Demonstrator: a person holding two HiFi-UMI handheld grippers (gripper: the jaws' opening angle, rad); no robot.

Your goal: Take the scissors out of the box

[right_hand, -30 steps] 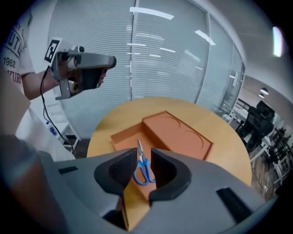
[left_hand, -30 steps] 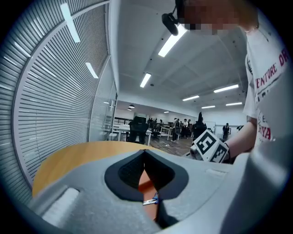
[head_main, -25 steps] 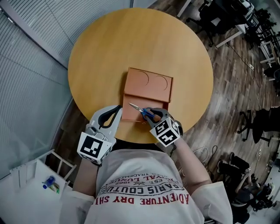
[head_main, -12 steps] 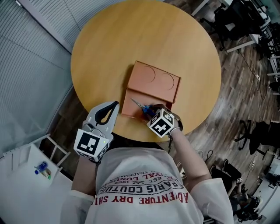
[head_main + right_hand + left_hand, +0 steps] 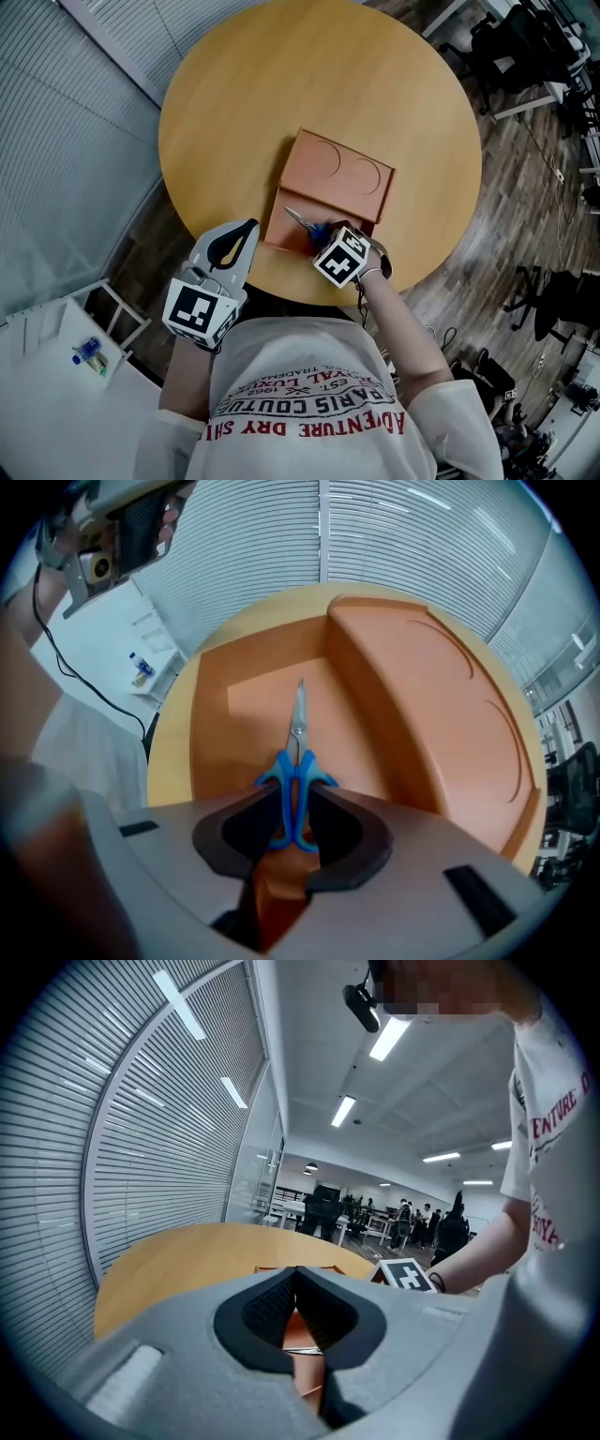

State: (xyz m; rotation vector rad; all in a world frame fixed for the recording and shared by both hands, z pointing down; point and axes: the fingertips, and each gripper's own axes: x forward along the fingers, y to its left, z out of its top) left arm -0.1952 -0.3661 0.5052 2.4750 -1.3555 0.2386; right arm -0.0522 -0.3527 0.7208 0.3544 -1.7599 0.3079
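Observation:
An orange-brown box (image 5: 339, 174) lies open on the round wooden table (image 5: 244, 94), its shallow tray (image 5: 246, 701) nearest me. Scissors (image 5: 302, 221) with blue handles (image 5: 296, 772) point away from me over the tray floor. My right gripper (image 5: 322, 238) points steeply down at the tray's near end. Its jaws are closing, with the blue handles between them and the pads (image 5: 246, 810) touching those handles. My left gripper (image 5: 246, 228) hovers at the table's near left edge, beside the box. It is shut with nothing held, the tips meeting (image 5: 296, 1273).
The table's near edge (image 5: 281, 291) runs just below both grippers. A white rack (image 5: 56, 347) with a small bottle stands on the floor at lower left. Slatted blinds (image 5: 56, 141) line the left side. Office chairs (image 5: 562, 281) and desks fill the right.
My right gripper has sunk toward the tray with the scissors and tipped more steeply downward. The left gripper has dropped slightly beside the box.

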